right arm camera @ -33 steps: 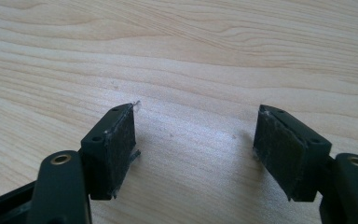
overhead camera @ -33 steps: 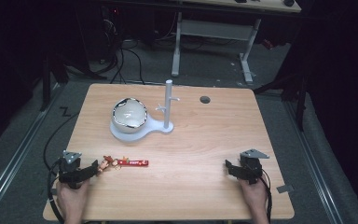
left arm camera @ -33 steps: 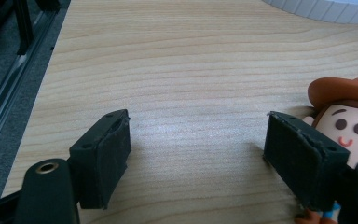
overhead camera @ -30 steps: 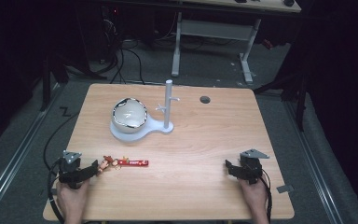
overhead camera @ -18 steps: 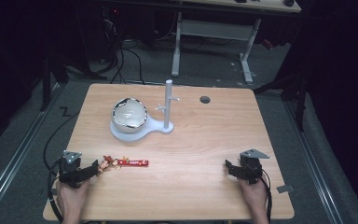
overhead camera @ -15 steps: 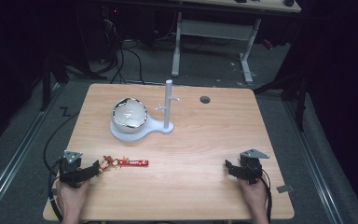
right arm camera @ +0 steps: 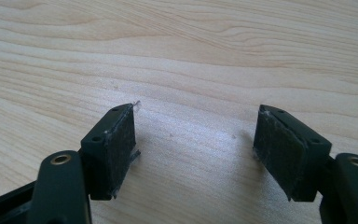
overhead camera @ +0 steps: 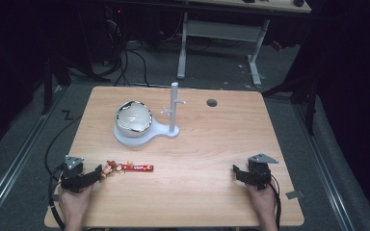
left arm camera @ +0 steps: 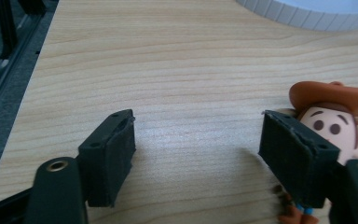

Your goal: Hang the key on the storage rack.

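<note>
Jaws of the left gripper (overhead camera: 98, 174) have just been closing a bit but stand wide, nothing between them. Just beside it lies the cowboy keychain (overhead camera: 127, 167), a small toy on a red strap. It looks light and floppy; grab the hard head. Far right, the right gripper (overhead camera: 236, 172) gapes empty.

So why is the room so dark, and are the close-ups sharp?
High view: the table is lit while the surrounding floor falls into darkness. Left gripper view: wood grain crisp, cowboy figure slightly soft, faint glare between the jaws. Right gripper view: sharp, soft shadows under the pads.
</note>
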Demonstrator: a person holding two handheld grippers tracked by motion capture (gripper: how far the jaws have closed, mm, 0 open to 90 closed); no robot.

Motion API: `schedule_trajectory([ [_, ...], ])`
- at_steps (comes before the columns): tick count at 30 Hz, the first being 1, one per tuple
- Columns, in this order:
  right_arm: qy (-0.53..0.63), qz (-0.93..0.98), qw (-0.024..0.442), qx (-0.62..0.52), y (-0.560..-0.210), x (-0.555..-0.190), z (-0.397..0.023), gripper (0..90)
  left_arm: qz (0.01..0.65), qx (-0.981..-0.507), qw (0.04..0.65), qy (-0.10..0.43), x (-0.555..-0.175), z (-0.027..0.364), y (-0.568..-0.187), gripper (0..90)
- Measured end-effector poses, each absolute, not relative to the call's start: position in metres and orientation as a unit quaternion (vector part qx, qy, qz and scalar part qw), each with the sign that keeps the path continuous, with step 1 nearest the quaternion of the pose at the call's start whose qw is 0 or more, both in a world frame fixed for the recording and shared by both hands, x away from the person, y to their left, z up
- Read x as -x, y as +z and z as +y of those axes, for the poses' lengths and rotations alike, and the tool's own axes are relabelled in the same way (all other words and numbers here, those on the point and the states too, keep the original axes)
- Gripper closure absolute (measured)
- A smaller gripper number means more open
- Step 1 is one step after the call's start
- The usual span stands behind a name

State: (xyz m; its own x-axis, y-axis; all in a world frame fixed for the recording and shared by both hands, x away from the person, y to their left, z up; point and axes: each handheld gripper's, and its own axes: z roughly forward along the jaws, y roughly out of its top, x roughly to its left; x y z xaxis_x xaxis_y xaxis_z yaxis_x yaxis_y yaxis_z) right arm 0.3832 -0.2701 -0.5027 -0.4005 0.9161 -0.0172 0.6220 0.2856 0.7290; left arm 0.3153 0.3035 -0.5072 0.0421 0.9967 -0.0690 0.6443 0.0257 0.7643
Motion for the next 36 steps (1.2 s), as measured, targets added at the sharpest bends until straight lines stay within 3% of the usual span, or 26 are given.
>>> schedule_trajectory([
  [19,0.328,0.77,0.224,-0.5,-0.503,-0.383,-0.27,29.8,0.588,-0.666,0.376,0.263,-0.294,0.287,-0.492,29.6],
  [27,0.328,0.77,0.224,-0.5,-0.503,-0.383,-0.27,29.8,0.547,-0.709,0.365,0.254,-0.3,0.265,-0.498,38.8],
  [36,0.328,0.77,0.224,-0.5,-0.503,-0.383,-0.27,29.8,0.542,-0.724,0.349,0.247,-0.312,0.257,-0.501,46.3],
])
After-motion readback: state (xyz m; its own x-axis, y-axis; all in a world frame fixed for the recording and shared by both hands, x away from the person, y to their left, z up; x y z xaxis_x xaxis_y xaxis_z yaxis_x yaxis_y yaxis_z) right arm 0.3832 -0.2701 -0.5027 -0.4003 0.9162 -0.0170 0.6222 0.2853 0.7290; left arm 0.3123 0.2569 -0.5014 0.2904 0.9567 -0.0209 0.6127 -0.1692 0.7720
